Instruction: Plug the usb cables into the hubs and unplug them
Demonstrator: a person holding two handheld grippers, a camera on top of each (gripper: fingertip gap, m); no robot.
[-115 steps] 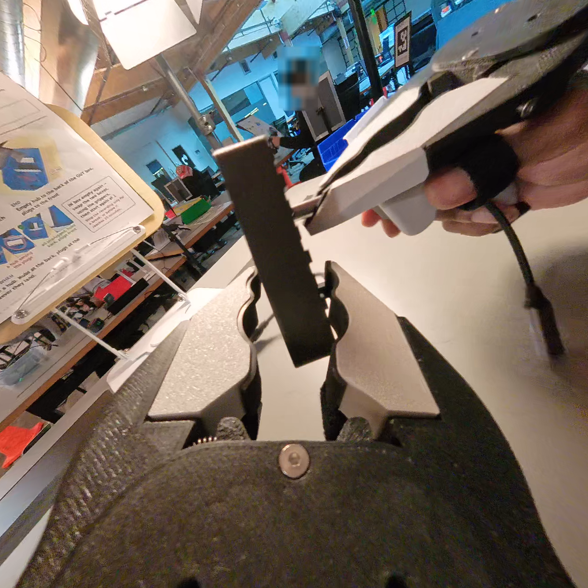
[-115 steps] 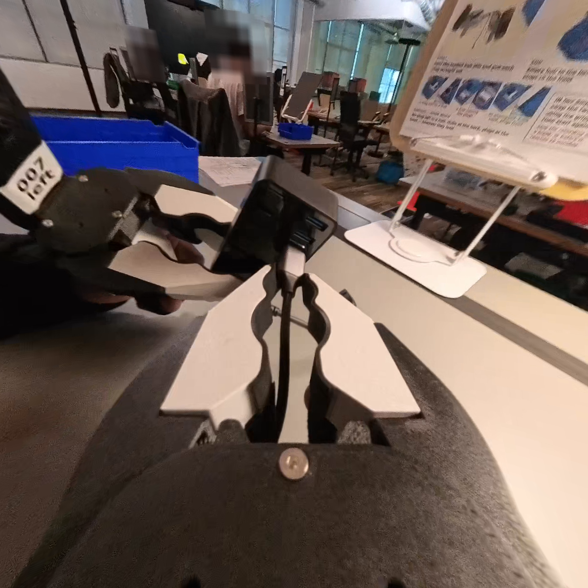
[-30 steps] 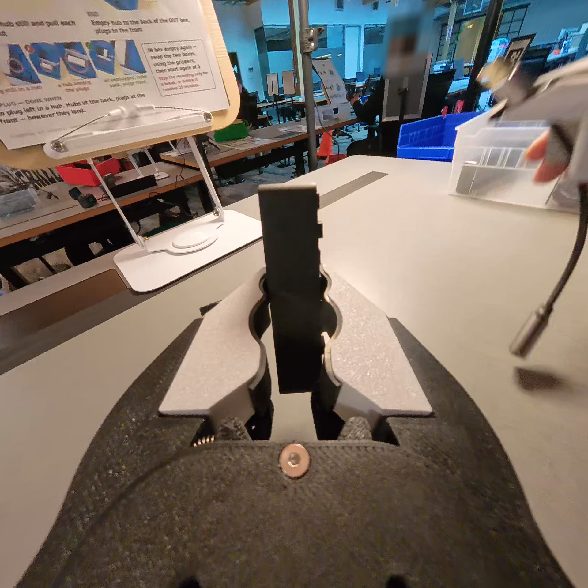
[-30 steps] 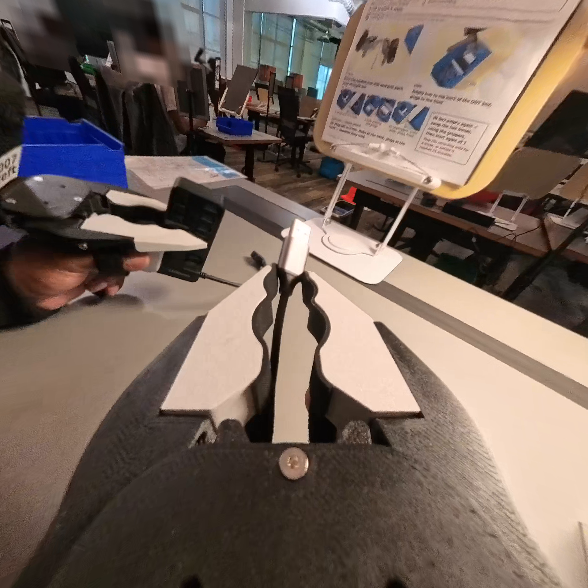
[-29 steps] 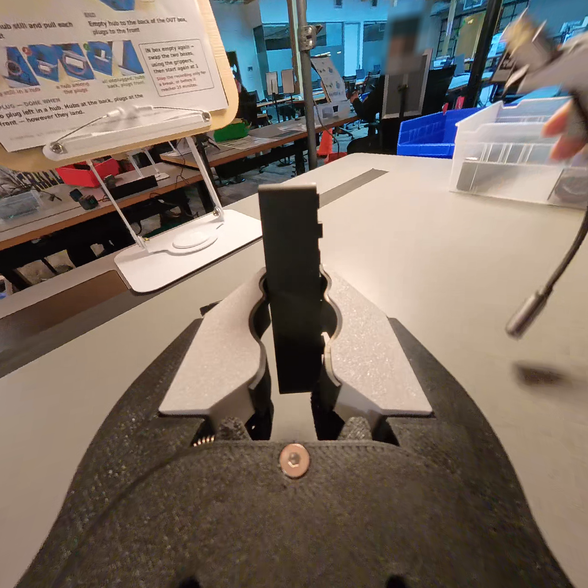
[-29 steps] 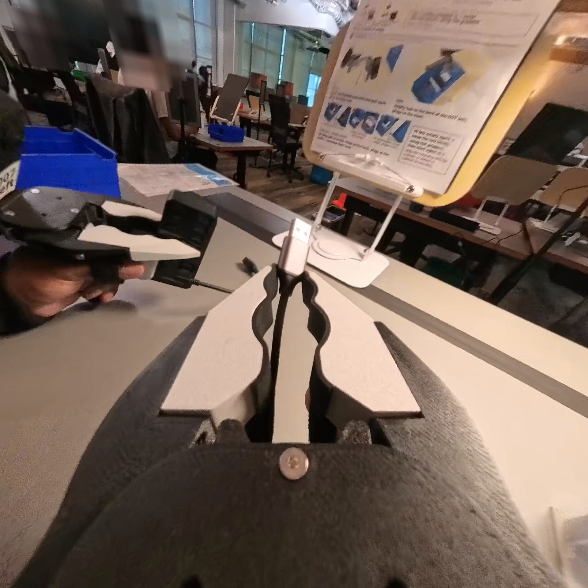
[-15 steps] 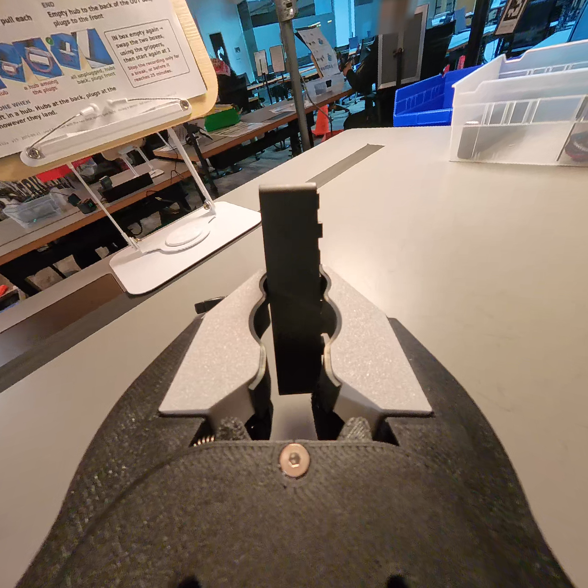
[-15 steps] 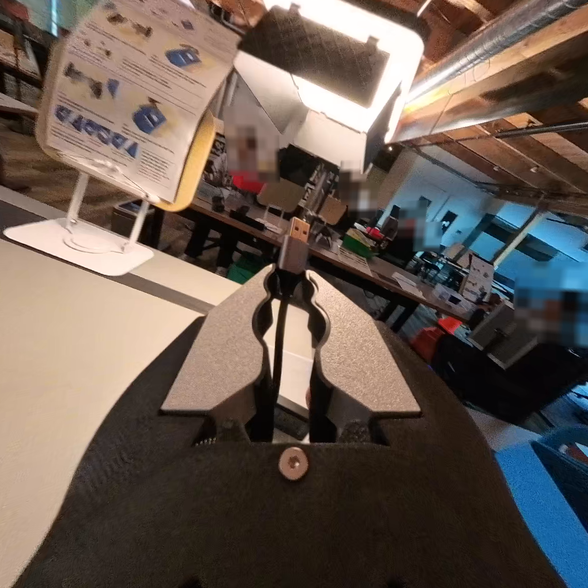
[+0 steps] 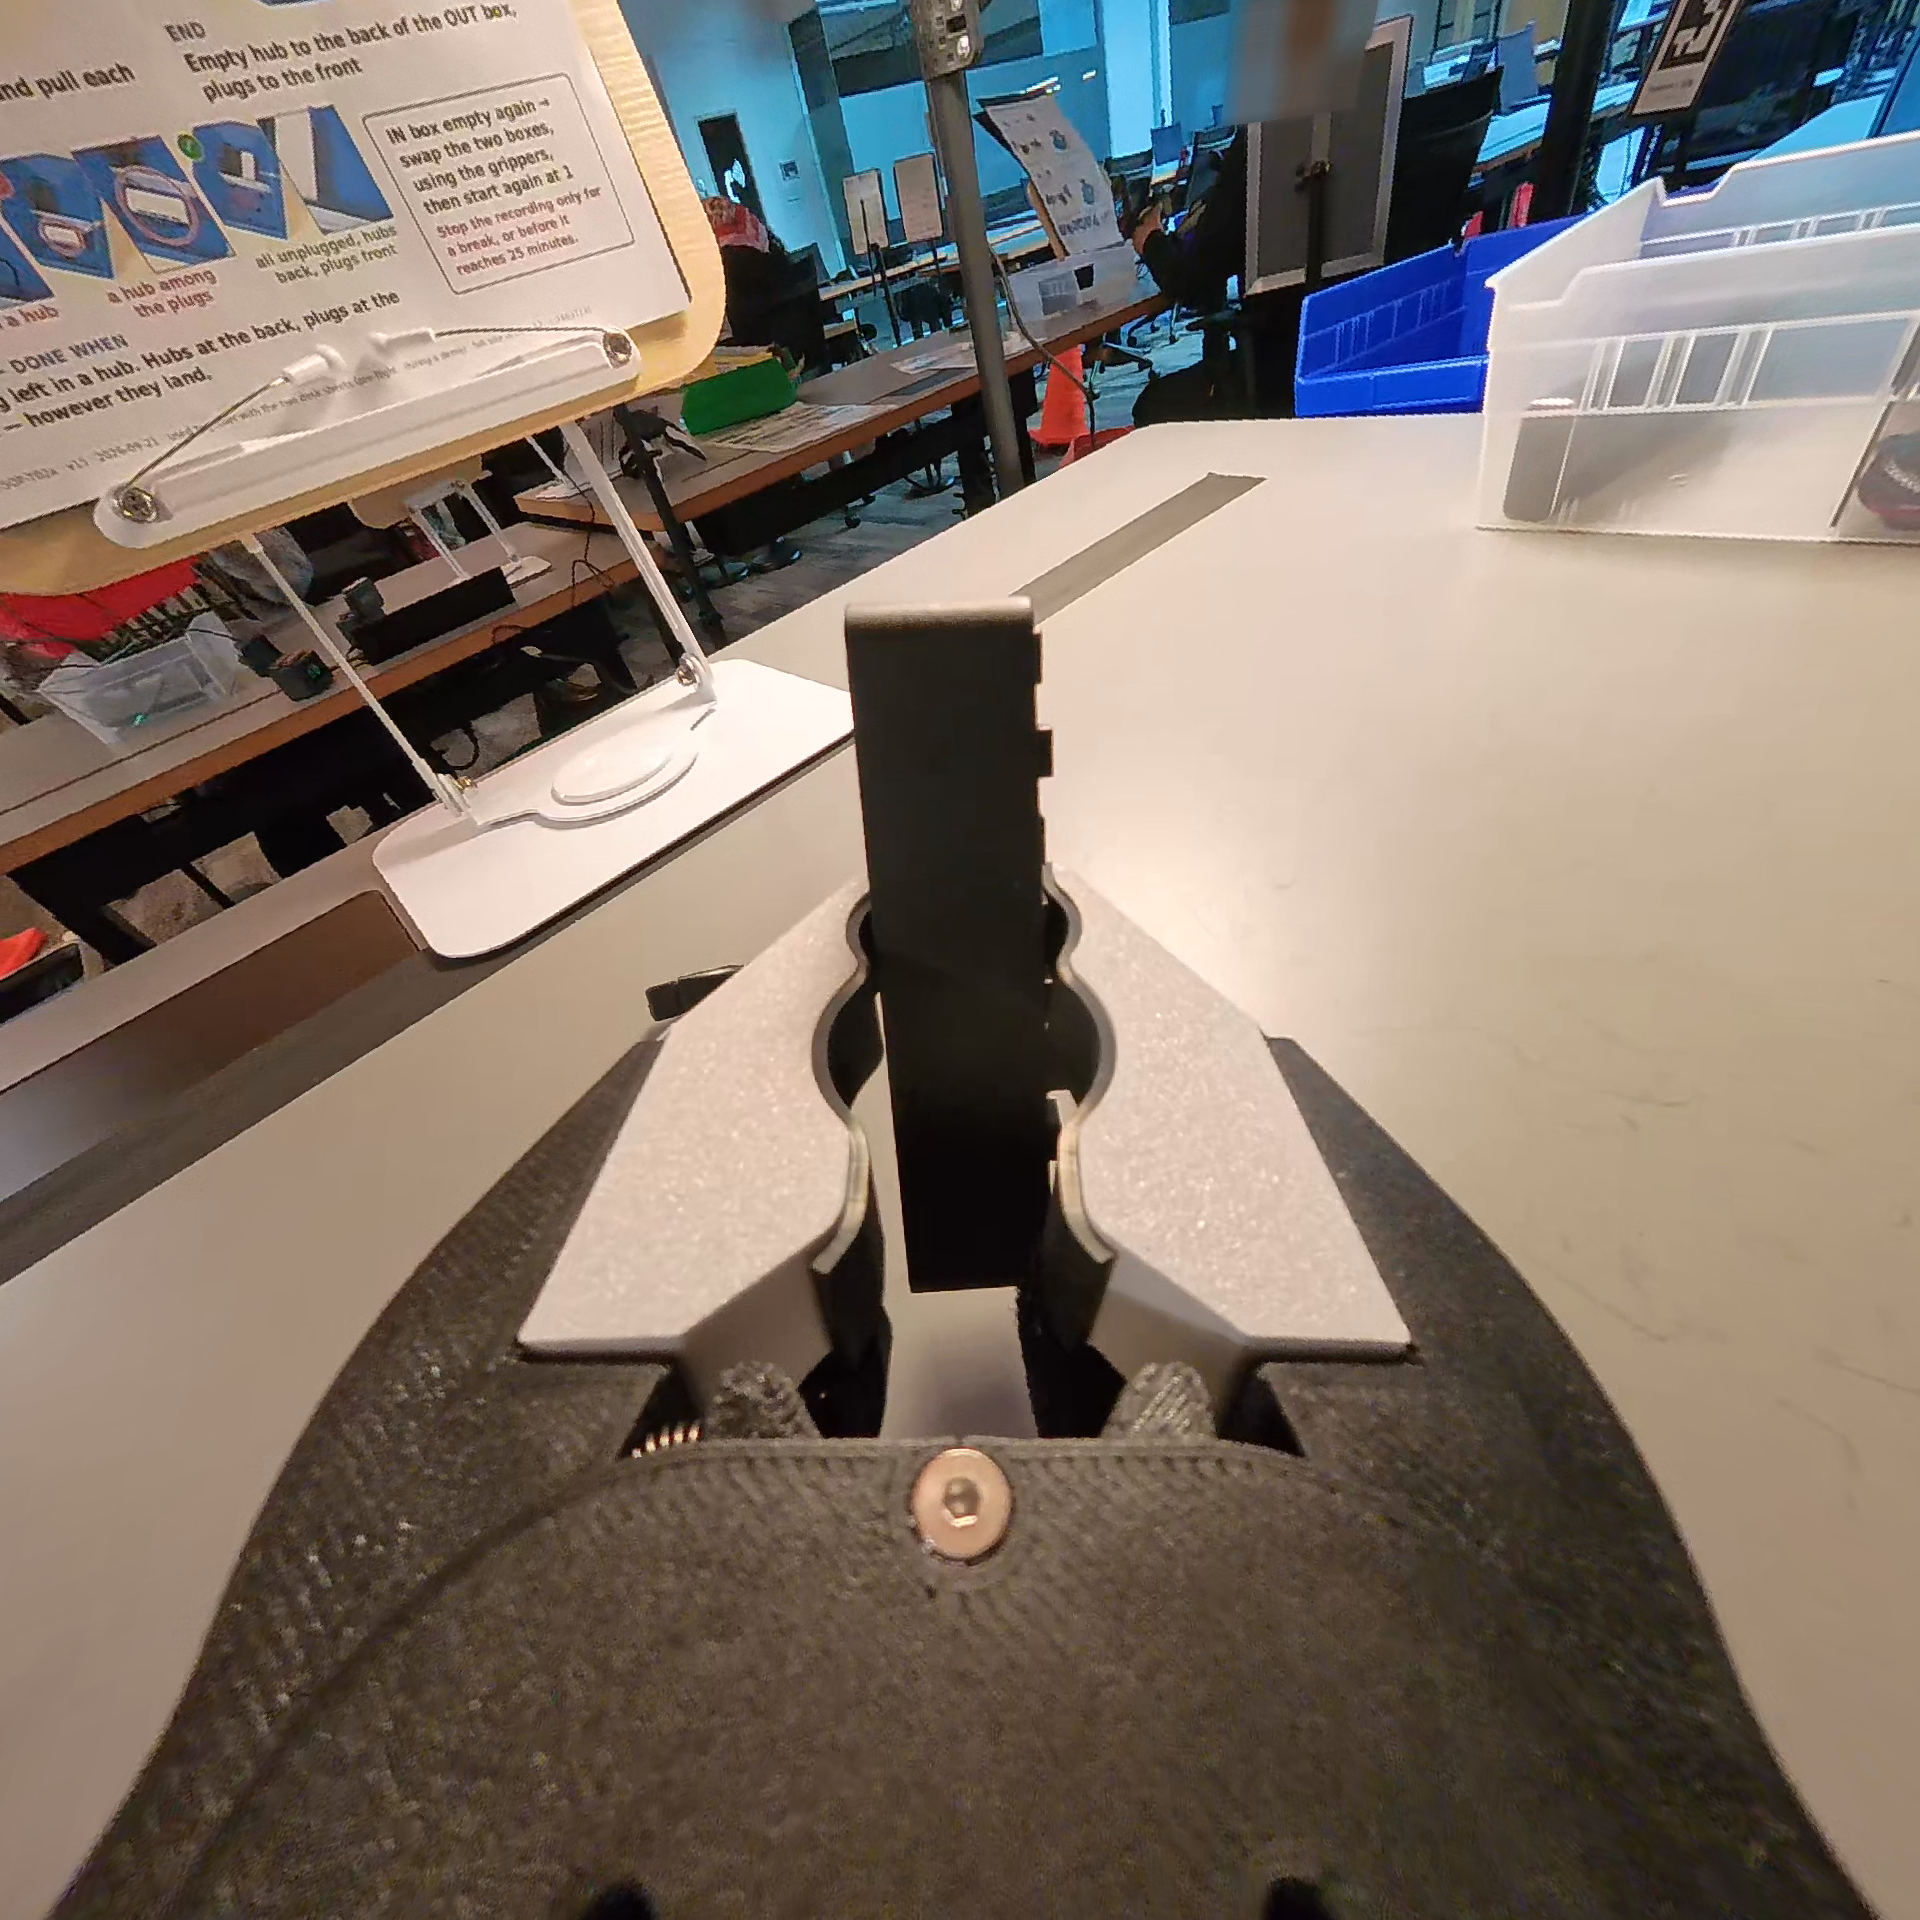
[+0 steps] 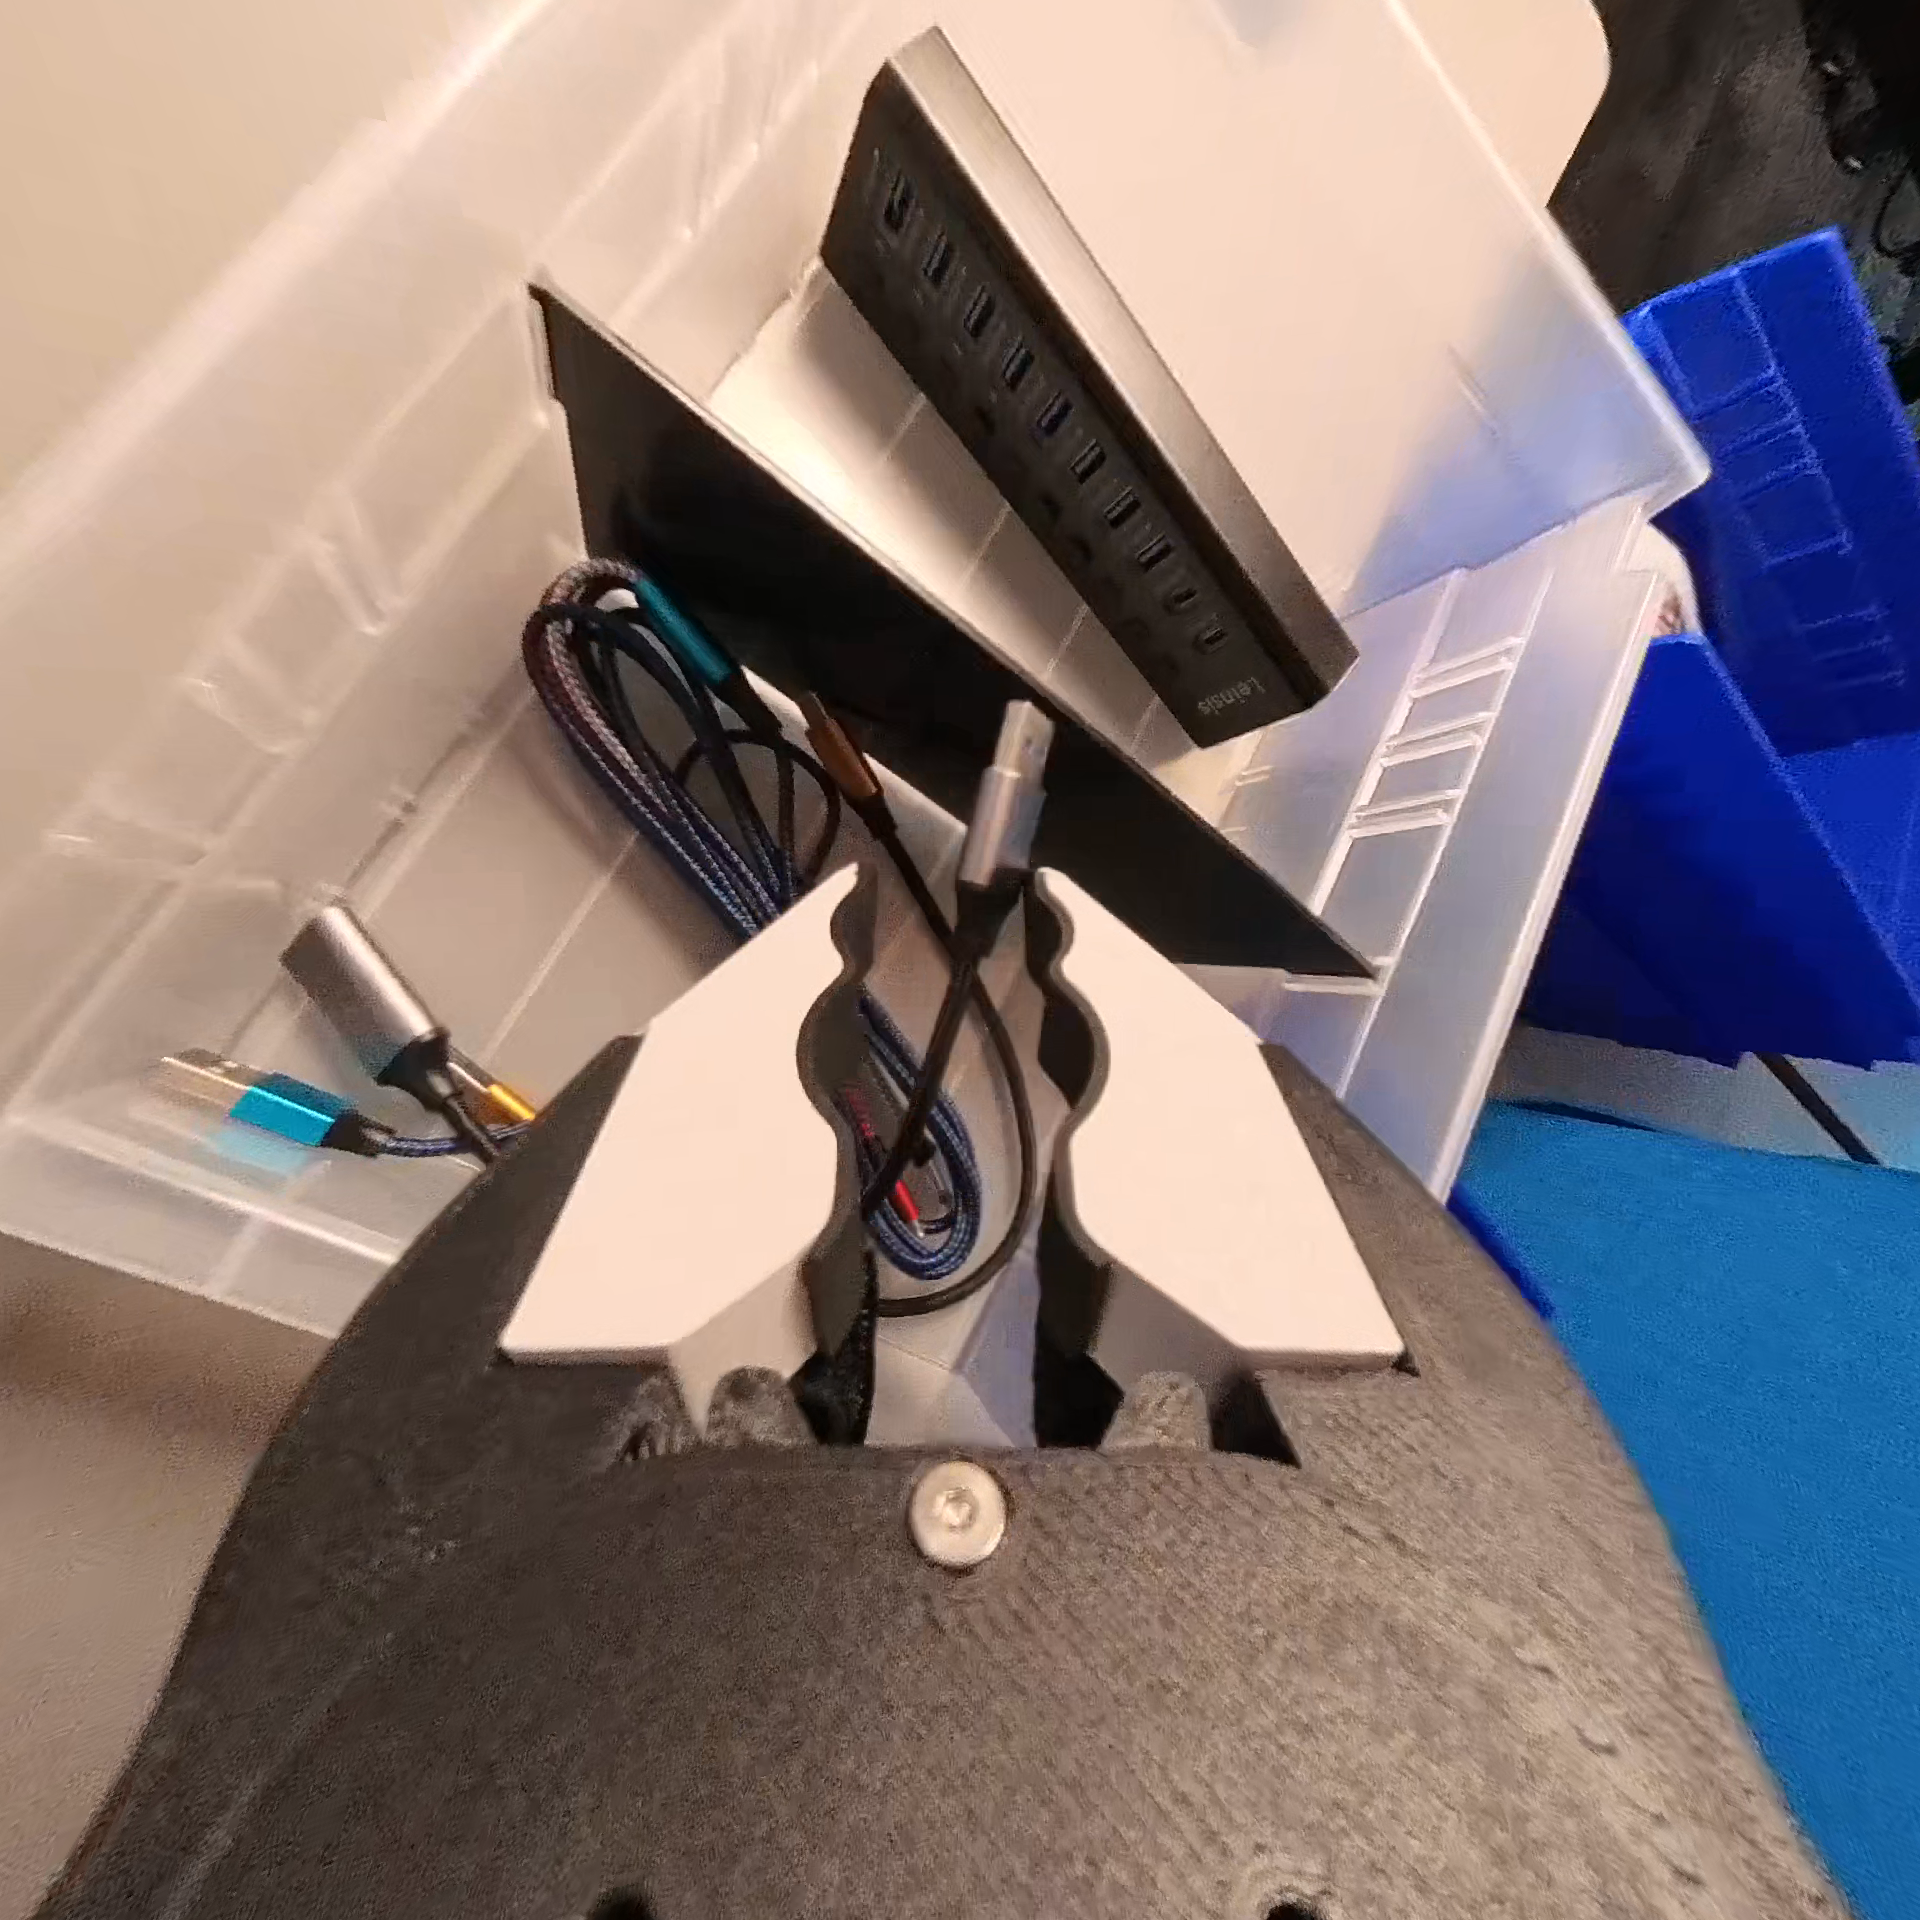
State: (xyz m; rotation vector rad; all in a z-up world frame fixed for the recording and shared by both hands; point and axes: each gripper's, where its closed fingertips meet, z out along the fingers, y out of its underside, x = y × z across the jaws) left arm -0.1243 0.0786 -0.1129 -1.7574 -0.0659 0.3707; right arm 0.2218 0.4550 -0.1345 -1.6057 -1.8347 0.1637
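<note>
Two tongs, one loaded, one loosening.

Your left tongs [image 9: 956,1049] pinch a black hub [image 9: 951,883] upright above the pale worktop [image 9: 1455,831]; your right tongs [image 10: 951,935] stand spread over a clear bin [image 10: 312,675], the silver plug [image 10: 1003,800] with its cable just resting in the gap. That plug could snag on the coiled cables [image 10: 665,769] or the dark divider [image 10: 831,665] as it drops, or land beside the long hub [image 10: 1091,416] at the back. Beyond: blue crates [image 9: 1392,322], an instruction stand [image 9: 582,821], and a busy workshop room.
</note>
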